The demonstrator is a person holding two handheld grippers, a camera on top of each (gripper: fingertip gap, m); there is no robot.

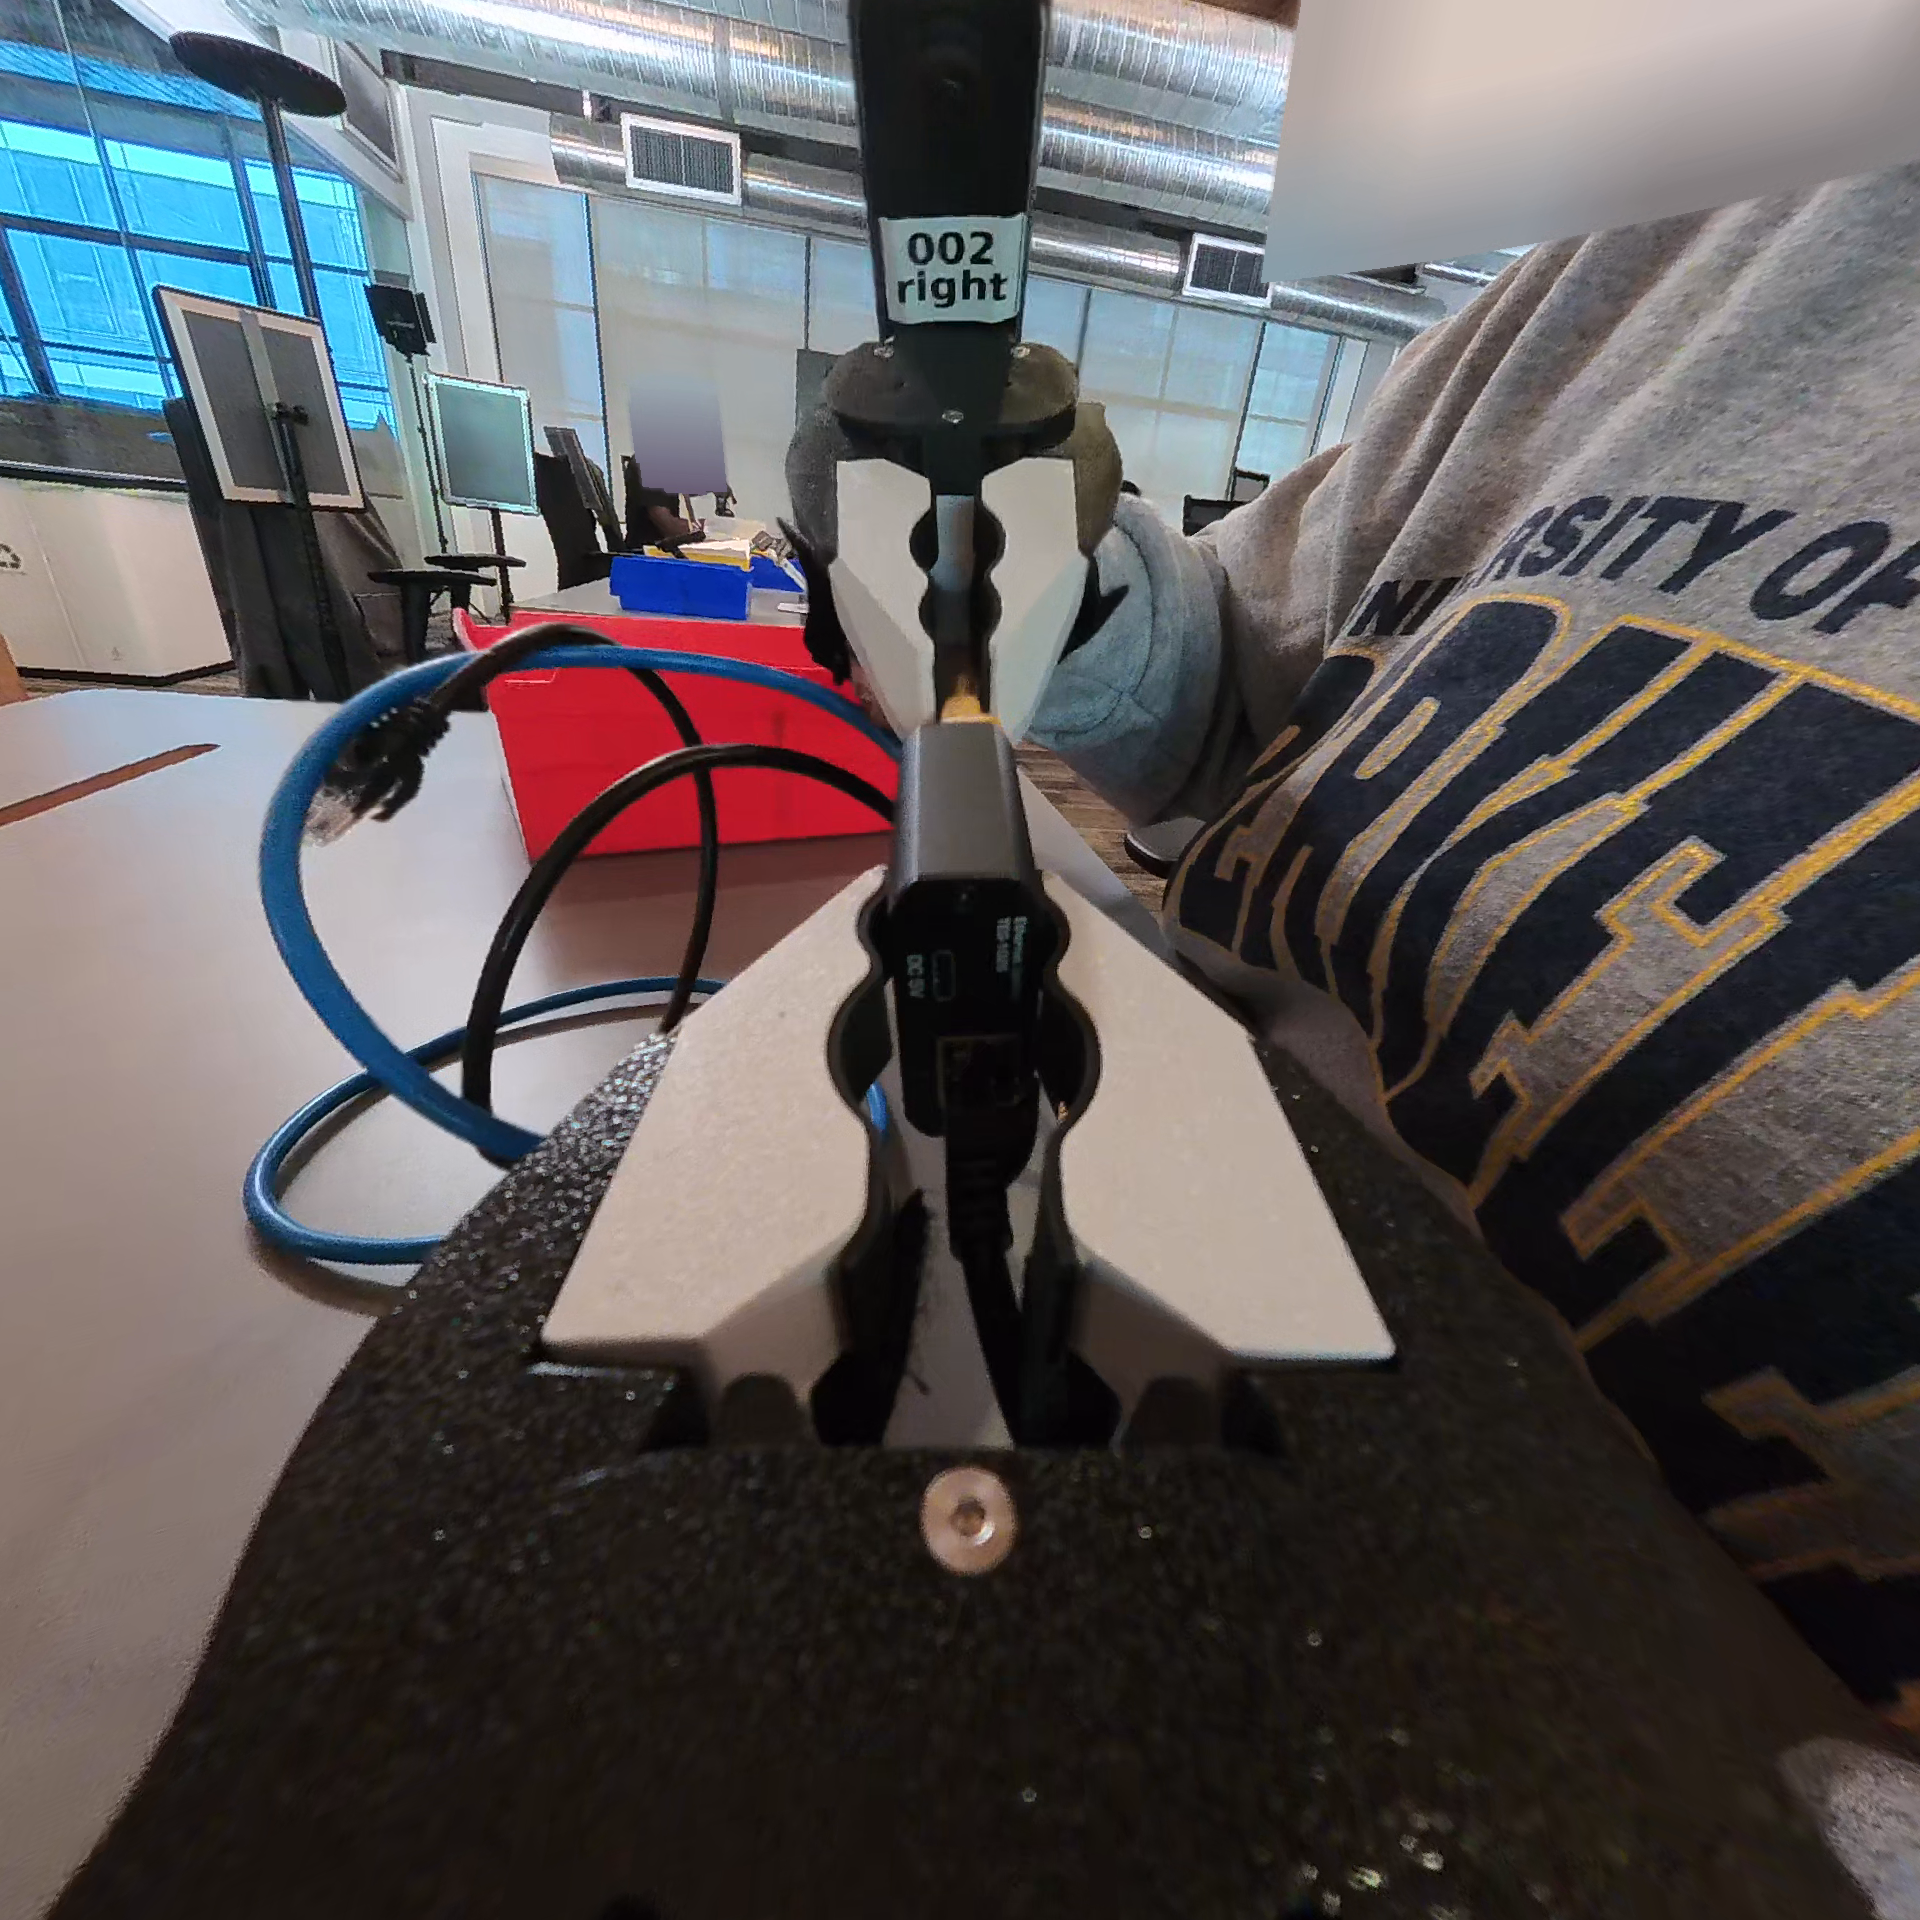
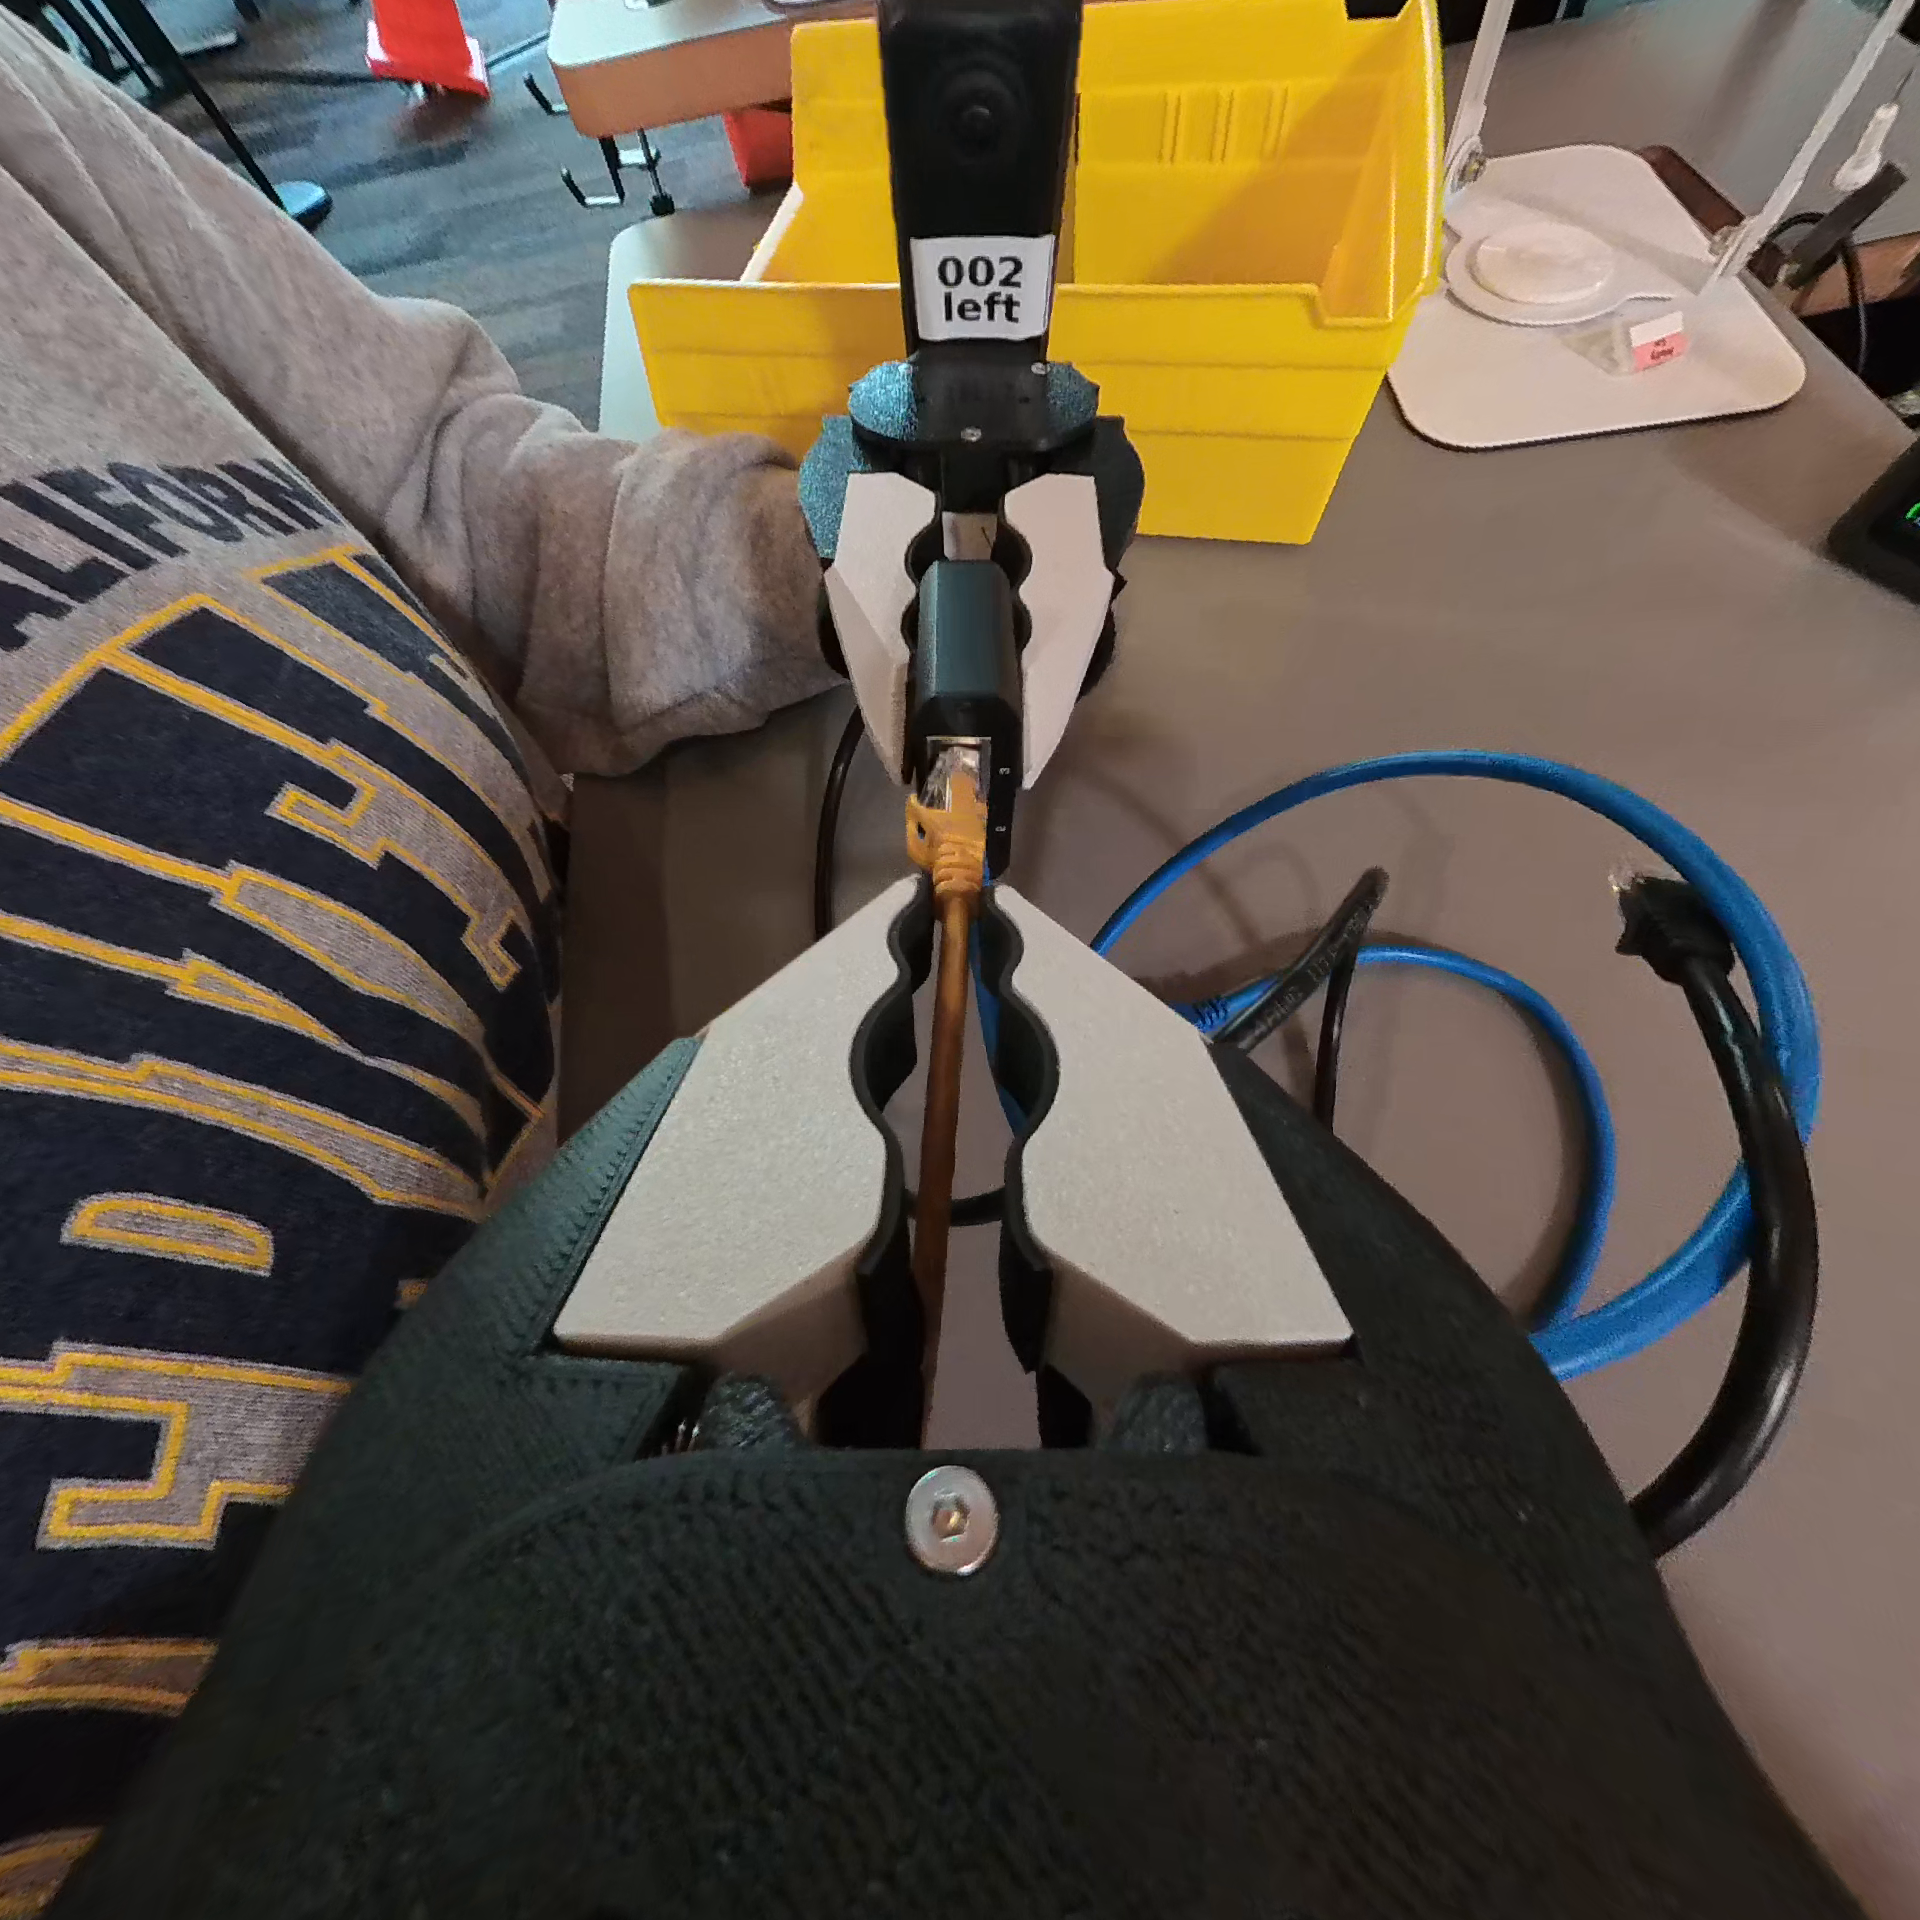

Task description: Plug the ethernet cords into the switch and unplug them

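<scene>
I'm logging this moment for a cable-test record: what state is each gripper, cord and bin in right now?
Left gripper: shut on the small black ethernet switch.
Right gripper: shut on the orange ethernet cord.
Orange cord's clear plug: in a switch port; how deep, cannot tell.
Blue ethernet cord: coiled on the table, loose.
Thick black ethernet cord: unplugged, plug free.
Yellow plastic bin: open-topped, upright.
</scene>
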